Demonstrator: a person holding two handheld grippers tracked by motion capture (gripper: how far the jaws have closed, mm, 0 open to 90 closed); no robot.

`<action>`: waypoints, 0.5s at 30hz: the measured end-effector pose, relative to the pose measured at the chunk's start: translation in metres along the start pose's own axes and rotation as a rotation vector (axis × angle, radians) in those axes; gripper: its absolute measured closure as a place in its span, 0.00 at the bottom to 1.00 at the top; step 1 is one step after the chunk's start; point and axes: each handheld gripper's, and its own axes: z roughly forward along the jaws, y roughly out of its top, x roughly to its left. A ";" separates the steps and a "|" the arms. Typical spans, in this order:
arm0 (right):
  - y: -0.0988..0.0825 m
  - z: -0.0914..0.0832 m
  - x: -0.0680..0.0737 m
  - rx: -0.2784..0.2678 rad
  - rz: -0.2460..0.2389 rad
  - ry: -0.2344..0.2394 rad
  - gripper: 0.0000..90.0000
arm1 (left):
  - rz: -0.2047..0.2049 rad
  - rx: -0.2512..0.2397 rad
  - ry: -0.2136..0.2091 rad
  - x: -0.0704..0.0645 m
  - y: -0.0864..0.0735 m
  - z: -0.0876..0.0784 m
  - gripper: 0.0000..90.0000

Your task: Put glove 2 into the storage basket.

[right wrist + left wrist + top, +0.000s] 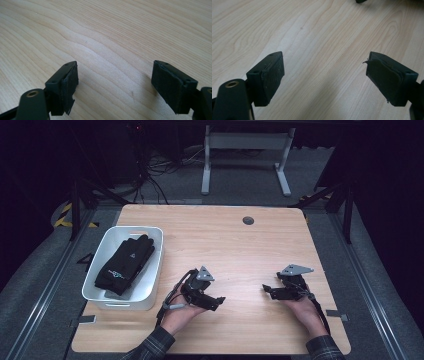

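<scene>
A: Wooden table (235, 240) bare in the middle, white bin (152, 275) at its left, black gloves (125, 262) lying inside.

B: So they look stowed. And the tools?

A: Left gripper (219, 301) jaws spread, nothing between. Right gripper (266, 290) likewise, low over the wood. Little seems left, I'd judge.

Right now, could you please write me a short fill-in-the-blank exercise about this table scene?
1. The black gloves lie inside a ____ bin.
2. The bin stands on the table's ____ side in the high view.
3. The left gripper's jaws are ____.
4. Between the right gripper's jaws there is only bare ____.

Missing words: white; left; open; wood
</scene>
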 end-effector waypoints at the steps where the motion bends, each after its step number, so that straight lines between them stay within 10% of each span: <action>1: 0.000 0.000 0.000 0.000 0.000 0.000 0.25 | 0.002 0.001 0.002 0.000 -0.002 0.003 0.18; 15: 0.000 0.000 0.000 0.001 0.000 0.001 0.25 | 0.097 0.007 0.062 -0.010 -0.019 0.033 0.12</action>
